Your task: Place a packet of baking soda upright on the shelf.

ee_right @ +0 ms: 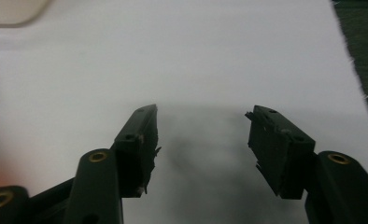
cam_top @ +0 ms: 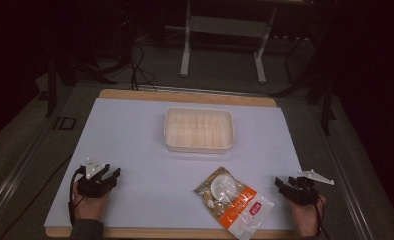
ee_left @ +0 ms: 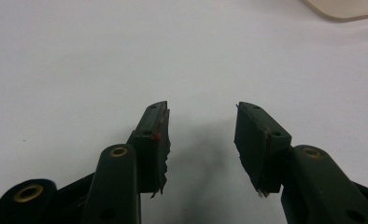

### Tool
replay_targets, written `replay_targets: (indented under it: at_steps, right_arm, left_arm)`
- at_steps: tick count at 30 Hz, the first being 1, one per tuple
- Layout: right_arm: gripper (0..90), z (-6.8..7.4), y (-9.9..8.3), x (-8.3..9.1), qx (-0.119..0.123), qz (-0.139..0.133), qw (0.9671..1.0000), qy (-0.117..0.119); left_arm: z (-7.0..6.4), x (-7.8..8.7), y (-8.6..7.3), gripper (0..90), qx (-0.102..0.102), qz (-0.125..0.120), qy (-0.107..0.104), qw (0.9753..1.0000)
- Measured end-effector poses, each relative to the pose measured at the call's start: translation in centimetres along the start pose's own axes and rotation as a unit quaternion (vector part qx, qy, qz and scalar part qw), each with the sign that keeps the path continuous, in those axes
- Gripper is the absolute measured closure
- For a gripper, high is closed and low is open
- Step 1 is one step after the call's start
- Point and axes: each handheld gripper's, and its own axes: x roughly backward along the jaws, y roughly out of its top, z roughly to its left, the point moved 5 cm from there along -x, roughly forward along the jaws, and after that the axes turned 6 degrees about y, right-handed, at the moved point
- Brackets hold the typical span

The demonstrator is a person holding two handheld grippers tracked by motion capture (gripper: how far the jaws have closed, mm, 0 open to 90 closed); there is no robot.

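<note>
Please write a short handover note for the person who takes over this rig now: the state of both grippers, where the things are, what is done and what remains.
Left gripper: open, holds nothing, resting near the left front corner of the white mat.
Right gripper: open, holds nothing, near the right front edge of the mat.
Snack bag: clear and orange, lying flat at the front of the mat, closer to the right gripper, touched by neither.
Plastic tray: at the middle of the mat beyond the bag, and looks empty.
Done: nothing visible yet.
Left: probably grasp the bag and put it into the tray; the right gripper seems better placed.
</note>
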Motion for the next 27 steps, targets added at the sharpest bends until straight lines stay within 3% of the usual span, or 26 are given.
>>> replay_targets:
  at_steps: [4, 6, 11, 14, 20, 27]
  right_arm:
    - [42.0, 0.8, -0.5, 1.2, -0.010, 0.002, 0.9993, 0.035]
    - [41.7, 1.0, -0.6, 1.4, -0.008, 0.001, 0.9992, 0.040]
    - [37.0, 2.9, -1.0, 2.9, -0.034, -0.008, 0.9920, 0.121]
    - [34.7, 3.8, -1.5, 3.3, -0.031, -0.003, 0.9900, 0.138]
    - [33.8, 5.0, -2.8, 3.5, -0.049, 0.003, 0.9828, 0.178]
    - [33.7, 5.9, -4.3, 3.5, -0.054, 0.022, 0.9807, 0.187]
  left_arm:
    - [0.0, 0.4, -0.3, 53.9, 0.029, 0.003, -0.024, 0.9993]
    - [0.0, 0.7, -0.5, 53.8, 0.033, 0.008, -0.031, 0.9989]
    - [-0.1, 0.8, -0.6, 53.3, 0.034, 0.006, -0.027, 0.9991]
    - [-0.1, 0.8, -0.6, 53.3, 0.031, 0.005, -0.026, 0.9992]
    - [-0.5, 0.7, -0.6, 53.3, 0.010, 0.012, -0.020, 0.9997]
    - [-0.7, 0.6, -0.6, 52.8, -0.001, 0.015, -0.017, 0.9997]
